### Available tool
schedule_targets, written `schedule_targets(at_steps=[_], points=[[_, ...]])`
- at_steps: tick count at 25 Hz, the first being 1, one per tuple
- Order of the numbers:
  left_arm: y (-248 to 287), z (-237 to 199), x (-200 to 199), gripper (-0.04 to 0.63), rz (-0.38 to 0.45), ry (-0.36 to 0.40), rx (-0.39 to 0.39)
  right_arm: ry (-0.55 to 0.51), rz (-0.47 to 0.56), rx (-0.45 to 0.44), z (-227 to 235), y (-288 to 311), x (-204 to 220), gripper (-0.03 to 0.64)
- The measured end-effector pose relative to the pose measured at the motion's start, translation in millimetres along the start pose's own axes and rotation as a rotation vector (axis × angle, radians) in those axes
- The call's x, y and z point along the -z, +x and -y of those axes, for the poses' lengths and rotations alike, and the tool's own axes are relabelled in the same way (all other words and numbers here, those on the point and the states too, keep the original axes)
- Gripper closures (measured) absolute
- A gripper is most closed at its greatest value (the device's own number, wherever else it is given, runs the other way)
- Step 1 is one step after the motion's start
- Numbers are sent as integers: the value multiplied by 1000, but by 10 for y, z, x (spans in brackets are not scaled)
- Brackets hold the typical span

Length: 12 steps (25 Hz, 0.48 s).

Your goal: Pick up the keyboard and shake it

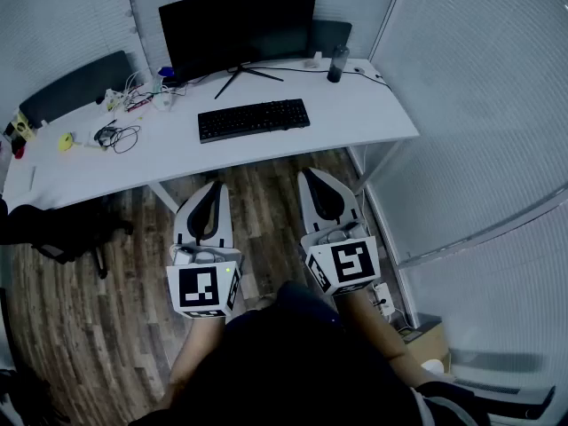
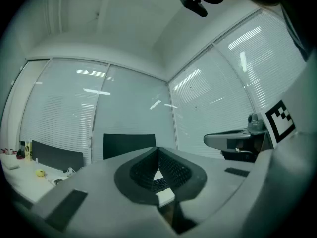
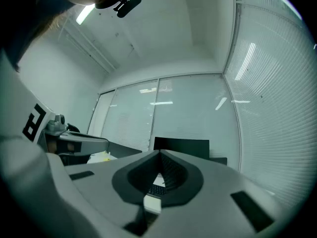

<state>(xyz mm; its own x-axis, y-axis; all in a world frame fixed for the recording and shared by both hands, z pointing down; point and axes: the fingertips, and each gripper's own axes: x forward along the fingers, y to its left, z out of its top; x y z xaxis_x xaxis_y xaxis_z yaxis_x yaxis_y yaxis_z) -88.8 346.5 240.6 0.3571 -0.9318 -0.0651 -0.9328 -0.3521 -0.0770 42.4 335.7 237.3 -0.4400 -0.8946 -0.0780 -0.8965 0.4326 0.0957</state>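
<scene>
A: Looking down from the head view, where is the keyboard [image 1: 254, 119]?

B: It lies flat on the white tabletop [image 1: 355, 114], in front of the dark monitor [image 1: 238, 27]. It is black, long and slim, with one end angled slightly towards the monitor.

A: And the tools?

B: The left hand-held gripper [image 1: 216, 185] and the right hand-held gripper [image 1: 311, 174] sit side by side over the wooden floor [image 1: 71, 327], short of the tabletop edge and well apart from the keyboard.

A: What does the left gripper view give?

B: Its jaws meet at the tips with nothing between them. A slice of the keyboard's dark keys shows through the hollow behind them.

A: The right gripper view?

B: The same: jaws pressed together, empty, level, with a bit of the keyboard beyond.
</scene>
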Motion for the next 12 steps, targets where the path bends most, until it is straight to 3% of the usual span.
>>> schedule_targets(at_steps=[5, 12], points=[[138, -105, 106, 569, -3, -17, 11, 53, -2, 23, 99, 178, 108, 588], [476, -275, 323, 568, -11, -60, 28, 14, -44, 9, 284, 573, 367, 586]])
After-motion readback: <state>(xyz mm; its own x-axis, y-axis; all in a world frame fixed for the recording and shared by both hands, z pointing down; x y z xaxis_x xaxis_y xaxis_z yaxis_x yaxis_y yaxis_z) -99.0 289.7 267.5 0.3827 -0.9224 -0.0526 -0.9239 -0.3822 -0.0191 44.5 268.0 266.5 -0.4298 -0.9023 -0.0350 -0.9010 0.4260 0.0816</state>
